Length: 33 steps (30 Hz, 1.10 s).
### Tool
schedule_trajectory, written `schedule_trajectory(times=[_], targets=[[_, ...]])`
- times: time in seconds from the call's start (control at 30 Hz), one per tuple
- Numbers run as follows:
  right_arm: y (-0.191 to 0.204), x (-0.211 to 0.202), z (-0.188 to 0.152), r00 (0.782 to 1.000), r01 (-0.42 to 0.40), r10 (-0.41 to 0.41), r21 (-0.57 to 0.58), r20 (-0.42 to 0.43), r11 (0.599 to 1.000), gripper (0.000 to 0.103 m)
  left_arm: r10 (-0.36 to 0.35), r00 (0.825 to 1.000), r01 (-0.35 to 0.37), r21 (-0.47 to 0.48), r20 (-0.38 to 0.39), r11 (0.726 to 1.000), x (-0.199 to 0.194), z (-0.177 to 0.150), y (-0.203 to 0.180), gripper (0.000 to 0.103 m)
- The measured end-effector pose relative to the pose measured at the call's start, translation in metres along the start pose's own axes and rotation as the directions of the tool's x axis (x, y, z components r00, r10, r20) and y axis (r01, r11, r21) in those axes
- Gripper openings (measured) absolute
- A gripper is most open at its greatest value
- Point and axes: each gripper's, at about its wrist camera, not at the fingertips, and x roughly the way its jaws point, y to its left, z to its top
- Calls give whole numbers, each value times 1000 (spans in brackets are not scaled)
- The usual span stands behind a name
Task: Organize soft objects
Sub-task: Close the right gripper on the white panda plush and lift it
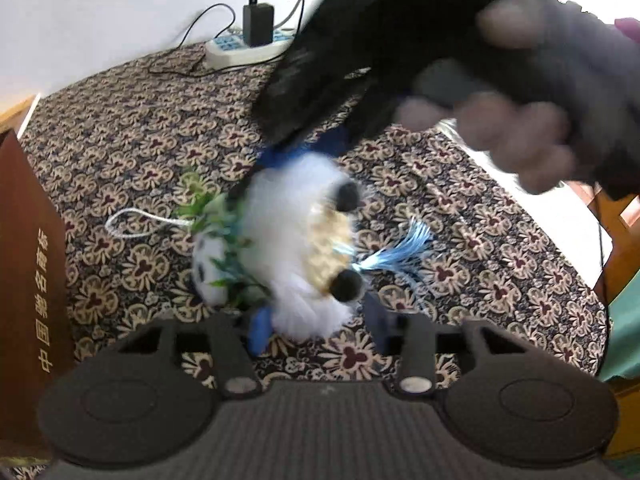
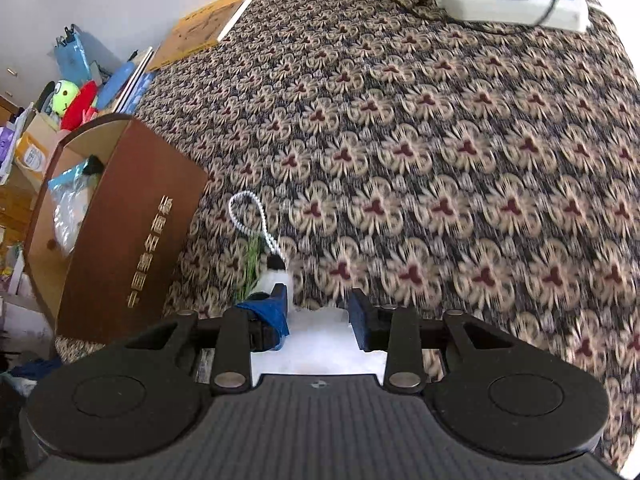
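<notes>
Plush toy (image 1: 296,240): white, with green leaves and a corded loop; lies on the patterned cloth (image 2: 440,160), just beside the brown box.
Right gripper (image 2: 318,312): blue pads pinch the toy's white fur.
Left gripper (image 1: 316,330): spread, pads flanking the toy's near end, contact unclear.
Brown box (image 2: 120,232): open-topped, likely destination.
Power strip (image 2: 512,4): well beyond the toy, at the cloth's far edge.
Risk: fur-only grip may slip on lifting; dangling loop or leaves may snag the box rim.
</notes>
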Motion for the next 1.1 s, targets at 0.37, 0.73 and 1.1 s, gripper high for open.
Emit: schedule_trajectory(times=[0.37, 0.73, 1.1], targets=[[-9, -46, -90, 999, -40, 39, 32, 12, 999, 18, 98, 992, -117, 263, 85, 958, -11, -23, -31, 25], [-16, -90, -89, 962, -70, 35, 122, 269, 990, 18, 11, 994, -39, 264, 107, 964, -22, -16, -39, 50], [-14, -40, -6, 987, -104, 98, 41, 124, 994, 18, -148, 985, 153, -51, 91, 987, -28, -7, 16, 68]])
